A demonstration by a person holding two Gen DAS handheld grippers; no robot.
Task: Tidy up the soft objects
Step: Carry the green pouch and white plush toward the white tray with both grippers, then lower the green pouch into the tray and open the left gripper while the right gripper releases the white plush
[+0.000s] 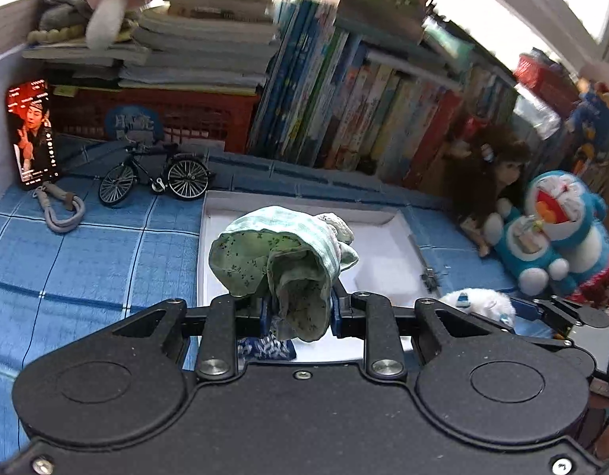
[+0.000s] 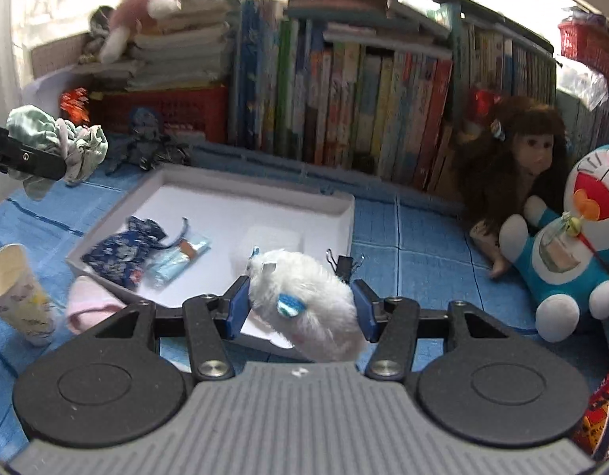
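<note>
The left gripper [image 1: 300,310] is clamped on a crumpled green cloth bundle [image 1: 280,261], thin speckled fabric with a striped layer folded over it, held up above the near edge of a shallow white cardboard tray [image 1: 387,219]. In the right wrist view the same bundle [image 2: 63,146] hangs off the left gripper's black finger, above the blue checked cloth [image 2: 387,233] that covers the counter, left of the tray [image 2: 336,213]. The right gripper [image 2: 300,308] pinches a fluffy white plush toy [image 2: 308,308] with a small blue patch between its blue pads, over the tray's near right corner. Lying flat inside the tray are a dark blue patterned pouch [image 2: 122,251] and a pale blue packet [image 2: 177,259], touching each other. Just outside the tray's near left corner sits a soft pink fabric piece [image 2: 88,304], and beside it an upright paper cup [image 2: 17,293]. On the right, a Doraemon plush [image 2: 569,261] leans beside a long-haired doll [image 2: 518,158], in front of a row of upright books [image 2: 344,111].
</note>
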